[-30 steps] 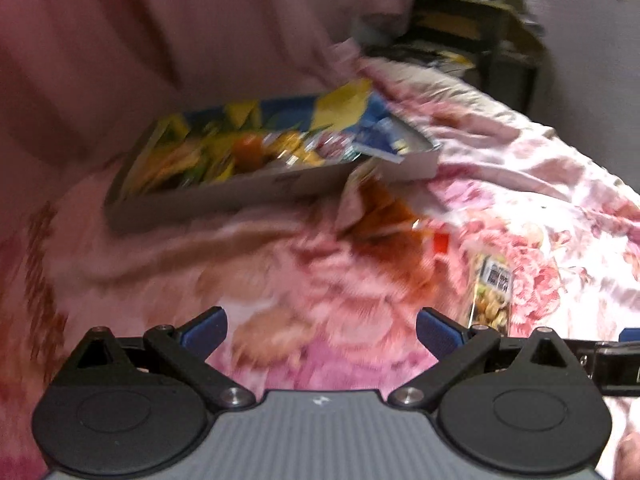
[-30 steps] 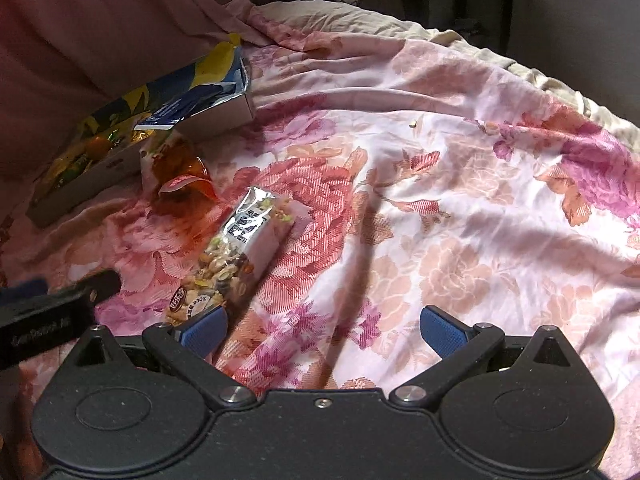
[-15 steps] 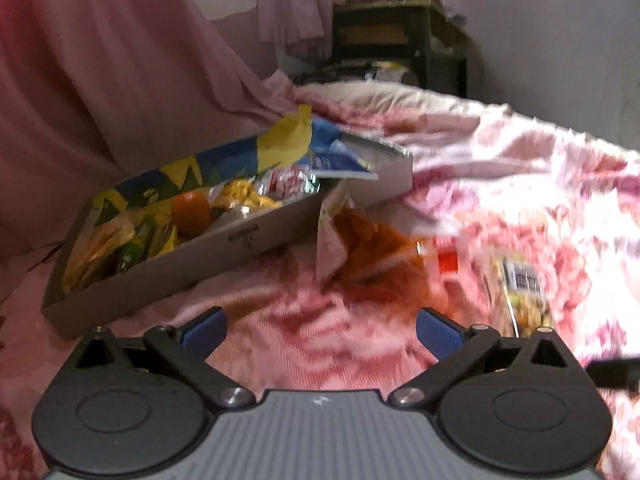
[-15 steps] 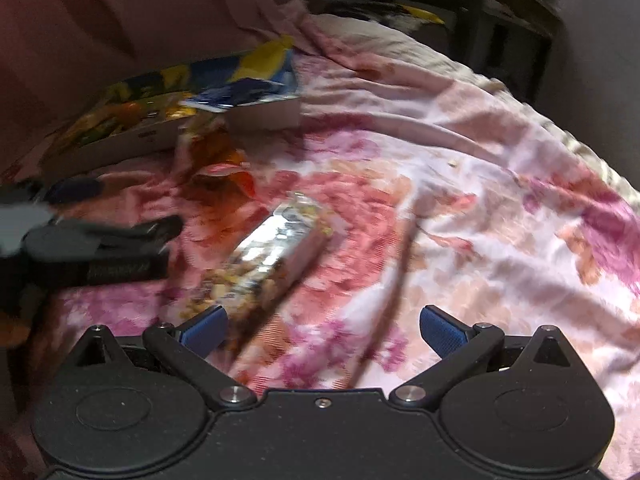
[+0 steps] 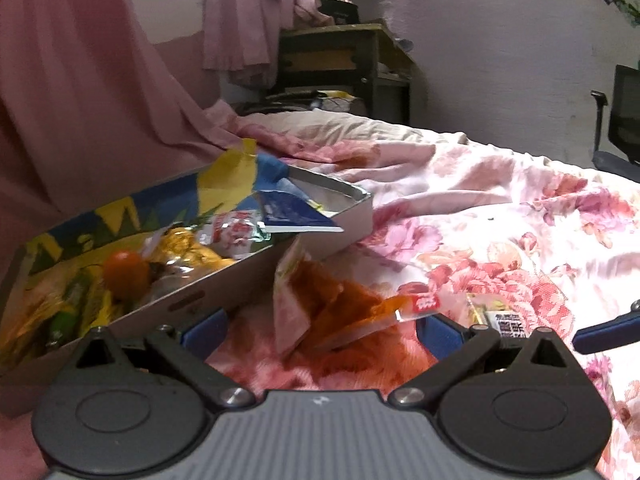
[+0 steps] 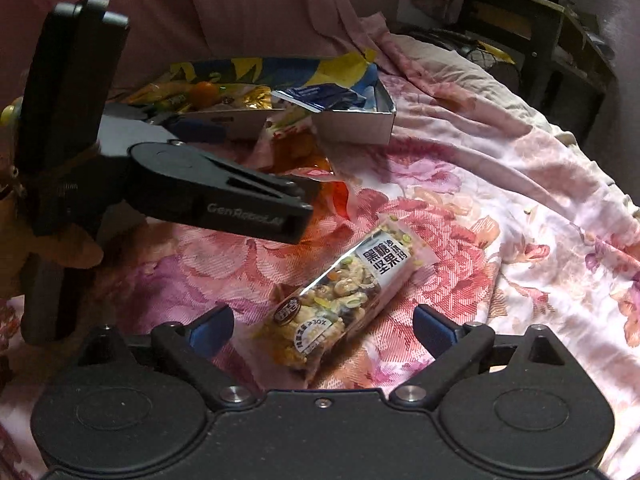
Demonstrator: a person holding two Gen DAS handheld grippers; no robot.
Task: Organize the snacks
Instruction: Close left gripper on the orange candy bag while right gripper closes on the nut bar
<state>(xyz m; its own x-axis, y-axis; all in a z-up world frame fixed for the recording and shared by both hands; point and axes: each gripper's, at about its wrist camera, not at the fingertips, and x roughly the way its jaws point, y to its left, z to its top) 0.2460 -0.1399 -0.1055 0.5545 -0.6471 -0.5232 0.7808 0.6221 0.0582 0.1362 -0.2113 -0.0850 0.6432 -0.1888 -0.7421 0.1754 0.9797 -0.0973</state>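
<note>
Right wrist: our right gripper [image 6: 322,326] wide, closing, nut pack [image 6: 344,296] between the jaws untouched, left gripper [image 5: 320,330] wide over orange bag [image 5: 336,308], box [image 6: 352,124] far left.

Glossy plastic nut packet [image 6: 344,296], soft floral cloth bedspread [image 6: 500,216]

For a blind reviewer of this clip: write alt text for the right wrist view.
The right gripper, its jaws closing but not yet touching, reaches down over a clear nut snack packet lying on a floral bedspread. The left gripper enters from the left near an orange snack bag, with a cardboard tray of snacks behind.
</note>
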